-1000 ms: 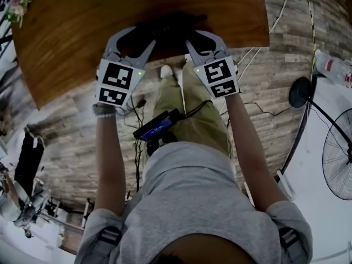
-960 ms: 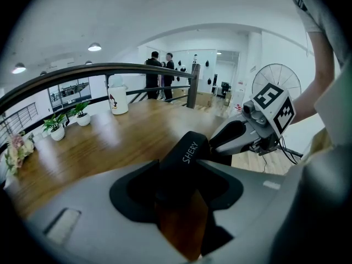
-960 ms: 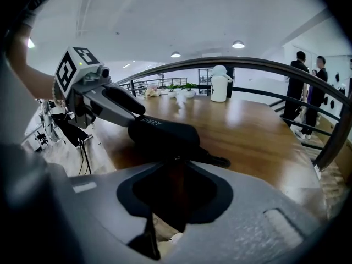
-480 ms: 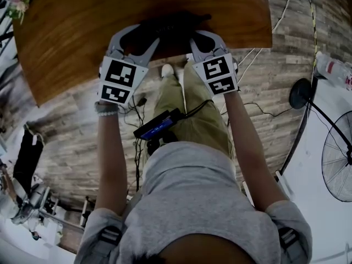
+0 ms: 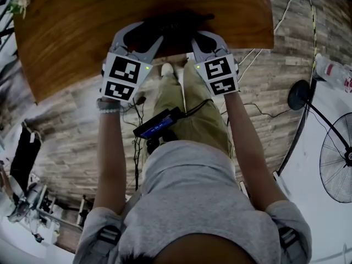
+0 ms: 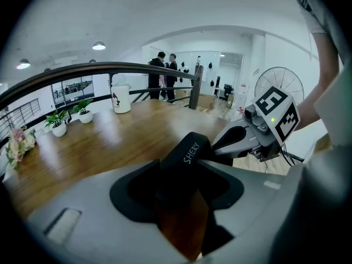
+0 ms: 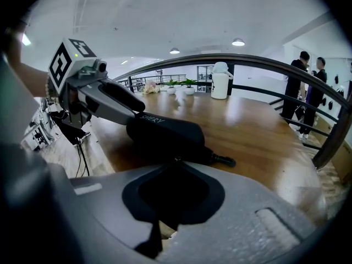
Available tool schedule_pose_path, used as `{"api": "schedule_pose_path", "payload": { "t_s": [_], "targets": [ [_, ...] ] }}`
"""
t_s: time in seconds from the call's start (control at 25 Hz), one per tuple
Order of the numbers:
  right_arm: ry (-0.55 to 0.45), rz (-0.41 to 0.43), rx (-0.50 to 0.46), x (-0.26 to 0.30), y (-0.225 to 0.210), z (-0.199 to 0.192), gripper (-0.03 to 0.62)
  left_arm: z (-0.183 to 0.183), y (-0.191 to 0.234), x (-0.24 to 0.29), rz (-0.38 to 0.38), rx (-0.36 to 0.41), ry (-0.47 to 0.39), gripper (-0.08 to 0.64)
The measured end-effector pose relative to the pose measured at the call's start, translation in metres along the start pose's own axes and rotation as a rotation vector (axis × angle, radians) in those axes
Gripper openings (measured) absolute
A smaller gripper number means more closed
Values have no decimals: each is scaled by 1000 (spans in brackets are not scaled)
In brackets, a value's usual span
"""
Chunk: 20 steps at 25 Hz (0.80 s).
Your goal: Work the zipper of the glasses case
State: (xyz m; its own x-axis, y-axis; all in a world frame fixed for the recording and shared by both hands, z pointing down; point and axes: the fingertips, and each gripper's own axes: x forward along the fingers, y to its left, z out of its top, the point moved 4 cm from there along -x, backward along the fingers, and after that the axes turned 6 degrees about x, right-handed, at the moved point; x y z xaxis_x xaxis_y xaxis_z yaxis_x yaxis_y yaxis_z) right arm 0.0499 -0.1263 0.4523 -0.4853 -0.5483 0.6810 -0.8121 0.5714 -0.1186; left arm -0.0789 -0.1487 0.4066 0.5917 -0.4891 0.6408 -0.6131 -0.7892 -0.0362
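Your glasses case [image 7: 165,132]: black, white lettering. Table [image 5: 71,32] under it: warm brown wood grain. Your left gripper [image 6: 184,175], right gripper [image 7: 175,164]: grey, seemingly black inside; marker cubes [image 5: 217,76]: black-and-white squares.

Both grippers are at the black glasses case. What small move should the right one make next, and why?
Probably draw the right gripper along the zipper line. Its jaws seem shut on the zipper pull of the glasses case, and the left gripper clamps the case's other end.

Black glasses case [image 7: 165,133], white SHERY print, lying near table [image 7: 258,125] edge.
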Motion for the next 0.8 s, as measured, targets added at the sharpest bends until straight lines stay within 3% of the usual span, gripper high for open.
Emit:
{"api": "schedule_pose_path", "payload": {
  "t_s": [0.6, 0.8],
  "targets": [
    [13, 128, -60, 13, 53, 6, 5, 3, -1, 1, 4, 7, 7, 215],
    [39, 130, -94, 16, 52, 5, 5, 3, -6, 4, 10, 51, 18, 210]
  ]
}}
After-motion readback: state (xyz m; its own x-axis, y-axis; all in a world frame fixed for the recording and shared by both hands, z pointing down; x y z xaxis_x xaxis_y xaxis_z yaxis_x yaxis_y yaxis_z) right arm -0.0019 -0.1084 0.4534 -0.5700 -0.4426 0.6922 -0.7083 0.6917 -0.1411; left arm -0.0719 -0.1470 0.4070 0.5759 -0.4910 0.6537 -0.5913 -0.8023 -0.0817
